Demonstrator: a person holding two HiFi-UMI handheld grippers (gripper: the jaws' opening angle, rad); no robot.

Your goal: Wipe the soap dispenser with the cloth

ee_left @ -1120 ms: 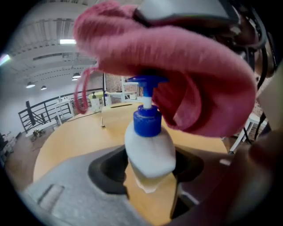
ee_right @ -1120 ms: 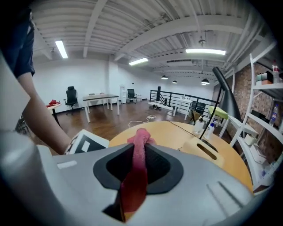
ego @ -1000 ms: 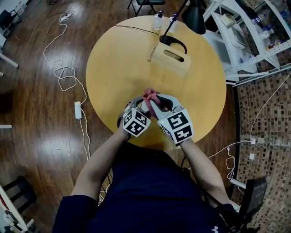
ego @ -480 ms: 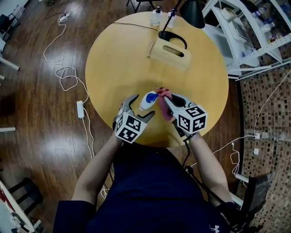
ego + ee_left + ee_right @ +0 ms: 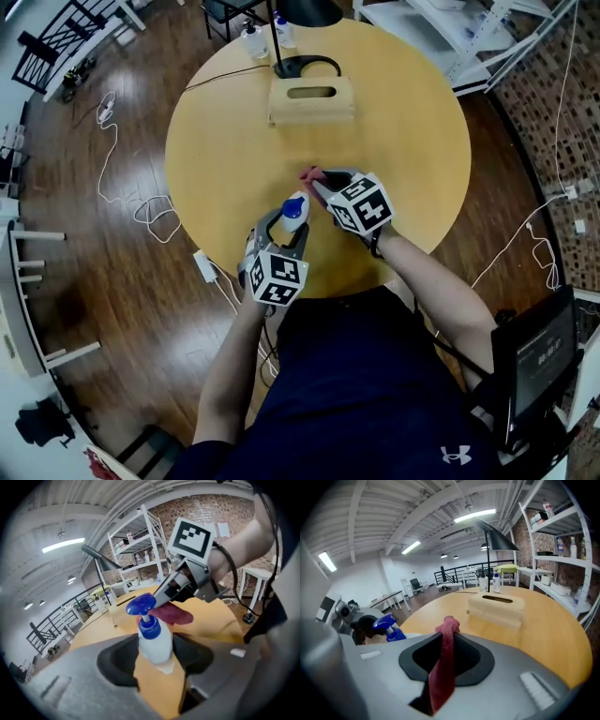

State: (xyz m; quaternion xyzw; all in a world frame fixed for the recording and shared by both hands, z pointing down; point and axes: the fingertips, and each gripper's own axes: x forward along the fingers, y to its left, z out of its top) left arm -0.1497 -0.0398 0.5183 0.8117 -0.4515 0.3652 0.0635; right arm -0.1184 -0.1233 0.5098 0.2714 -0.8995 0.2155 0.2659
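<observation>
The soap dispenser point(image 5: 294, 212), a white bottle with a blue pump, stands upright between the jaws of my left gripper point(image 5: 286, 223) above the table's near edge. The jaws have just been closing and their pads now press the bottle point(image 5: 152, 637) on both sides. My right gripper point(image 5: 317, 183) is shut on a red cloth point(image 5: 310, 175), just beyond and right of the pump. In the left gripper view the cloth point(image 5: 171, 613) hangs right behind the pump head. In the right gripper view the cloth point(image 5: 445, 663) runs as a strip through the jaws, with the dispenser point(image 5: 389, 627) to the left.
A round wooden table point(image 5: 394, 122) carries a wooden box with a slot point(image 5: 311, 98) at its far side. Behind the box stand a black lamp base point(image 5: 298, 66) and two small bottles point(image 5: 253, 39). Cables lie on the floor point(image 5: 122, 187) at the left.
A second ago the cloth was pressed on the bottle with both grippers together. The right gripper has drawn the cloth off toward the pump's far side. The left jaws widened, then narrowed onto the bottle.
</observation>
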